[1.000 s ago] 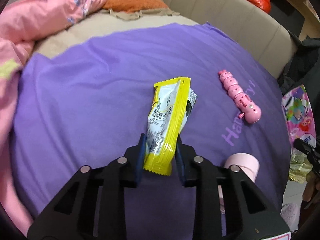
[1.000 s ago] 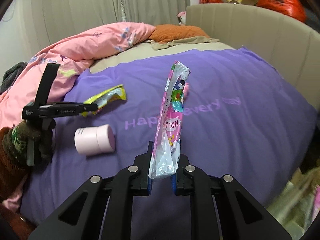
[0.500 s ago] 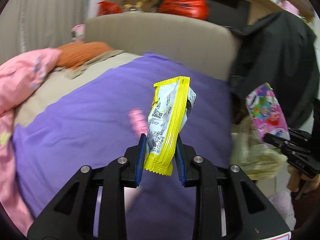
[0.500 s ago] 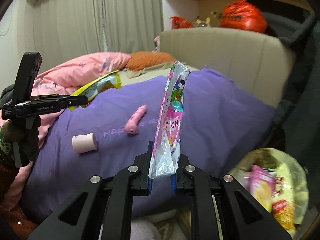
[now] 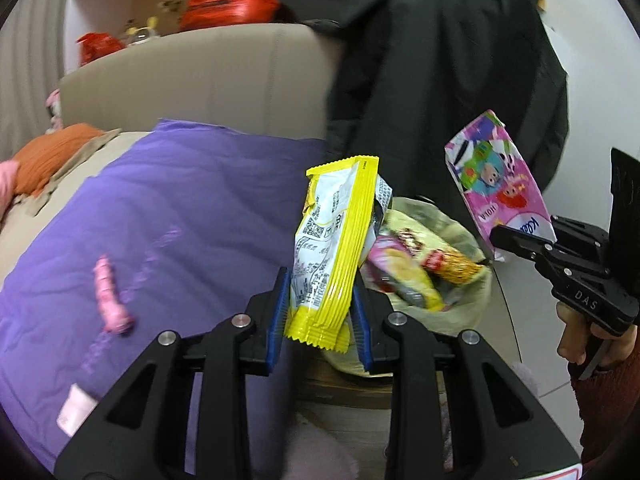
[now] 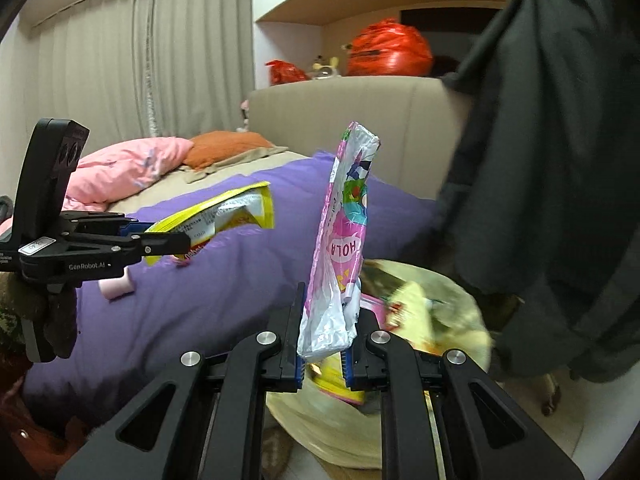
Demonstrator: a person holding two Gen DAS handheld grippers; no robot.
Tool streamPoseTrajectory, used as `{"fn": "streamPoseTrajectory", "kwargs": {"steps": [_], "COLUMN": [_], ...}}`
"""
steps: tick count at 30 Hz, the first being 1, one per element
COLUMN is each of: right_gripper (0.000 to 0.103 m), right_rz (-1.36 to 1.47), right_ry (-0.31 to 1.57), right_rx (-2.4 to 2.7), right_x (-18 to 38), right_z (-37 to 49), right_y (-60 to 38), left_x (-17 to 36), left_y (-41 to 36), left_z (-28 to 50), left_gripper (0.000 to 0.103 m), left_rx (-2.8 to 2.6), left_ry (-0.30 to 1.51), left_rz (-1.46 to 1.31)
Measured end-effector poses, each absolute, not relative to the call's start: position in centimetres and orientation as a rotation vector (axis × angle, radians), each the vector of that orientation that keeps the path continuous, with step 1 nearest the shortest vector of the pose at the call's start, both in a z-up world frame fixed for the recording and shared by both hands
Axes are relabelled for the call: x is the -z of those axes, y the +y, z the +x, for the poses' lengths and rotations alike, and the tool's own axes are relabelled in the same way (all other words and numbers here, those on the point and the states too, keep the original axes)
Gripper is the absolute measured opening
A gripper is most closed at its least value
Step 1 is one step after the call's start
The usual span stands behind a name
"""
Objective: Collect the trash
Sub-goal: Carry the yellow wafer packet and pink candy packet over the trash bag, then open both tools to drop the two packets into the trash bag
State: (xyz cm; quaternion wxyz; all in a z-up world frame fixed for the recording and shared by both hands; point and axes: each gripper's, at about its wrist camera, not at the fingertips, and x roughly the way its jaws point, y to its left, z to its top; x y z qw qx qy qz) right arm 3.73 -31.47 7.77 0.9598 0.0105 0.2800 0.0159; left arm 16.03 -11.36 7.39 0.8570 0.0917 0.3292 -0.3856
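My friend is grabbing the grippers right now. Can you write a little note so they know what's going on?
Left gripper: fingers clamped on the yellow-edged foil snack wrapper.
Right gripper: fingers clamped on the pink cartoon-printed plastic packet.
Both hang near the pale yellow trash bag beside the bed, which already holds wrappers.
Done: two pieces picked up.
Left: drop both into the bag. The pink caterpillar toy and pale pink cylinder lie on the purple bedspread; probably not trash.

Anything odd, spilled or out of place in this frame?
Nothing spilled. A pink caterpillar toy and a pale pink cylinder lie loose on the purple blanket; the cylinder is tipped on its side.
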Motion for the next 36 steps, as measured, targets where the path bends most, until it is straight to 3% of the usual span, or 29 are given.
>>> {"fn": "streamPoseTrajectory", "kwargs": {"steps": [13,20,36], "right_gripper": [0.015,0.014,0.015], "right_rz": [0.099,0.131,0.128], "right_ry": [0.641,0.784,0.892], "right_rx": [0.023,0.003,-0.028], "right_x": [-4.7,-0.5,3.9], "right_z": [3.4,7.6,12.3], "right_y": [-38.9,-41.2,-42.2], "left_x": [-3.8,1.8,3.7], "left_y": [-22.1,-28.9,-28.9], "left_z": [15.9,17.8,19.8], "left_gripper": [0.03,0.028,0.025], "left_rx": [0.98,0.994,1.024], "left_ry": [0.783,0.898,0.935], "left_rz": [0.28,0.529,0.504]}}
